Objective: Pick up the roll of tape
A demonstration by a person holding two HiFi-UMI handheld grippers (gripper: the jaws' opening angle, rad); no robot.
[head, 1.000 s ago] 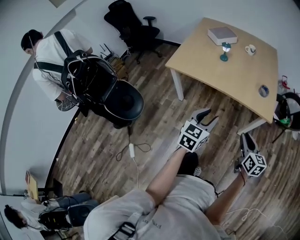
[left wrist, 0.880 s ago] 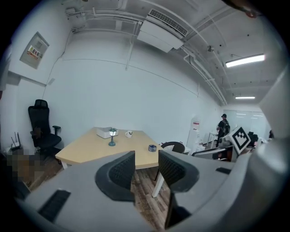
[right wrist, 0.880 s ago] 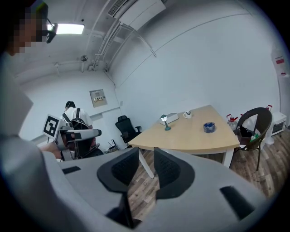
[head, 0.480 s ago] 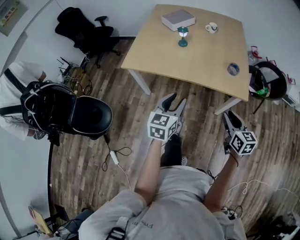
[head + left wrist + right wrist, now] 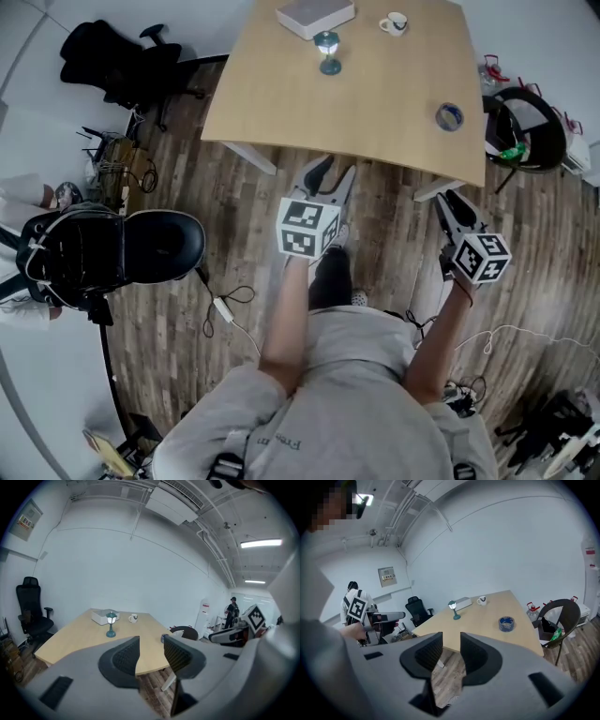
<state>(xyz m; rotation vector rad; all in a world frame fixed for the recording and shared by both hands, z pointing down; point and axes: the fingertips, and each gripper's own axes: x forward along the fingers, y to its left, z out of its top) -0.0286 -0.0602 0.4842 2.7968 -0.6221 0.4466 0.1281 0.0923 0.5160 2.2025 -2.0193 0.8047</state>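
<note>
The roll of blue tape (image 5: 449, 116) lies flat near the right edge of the light wooden table (image 5: 281, 103), and shows closer in the right gripper view (image 5: 506, 623). In the left gripper view only a sliver of the tape (image 5: 164, 638) peeks past a jaw. Both grippers hang over the wooden floor short of the table's near edge. My left gripper (image 5: 330, 174) is open and empty, pointing at the table's middle. My right gripper (image 5: 451, 202) is open too; its jaws have just been opening, with nothing between them. It sits nearly below the tape.
On the table's far side stand a small green lamp (image 5: 327, 47), a white cup (image 5: 394, 22) and a grey box (image 5: 314, 11). A brown chair (image 5: 525, 127) stands right of the table. A black office chair (image 5: 112, 61), black gear (image 5: 103, 248) and a floor cable (image 5: 225, 305) lie left.
The person has walked towards the table, which now sits straight ahead and closer. Both grippers have moved forward with the body and now reach nearly to the table's near edge.
</note>
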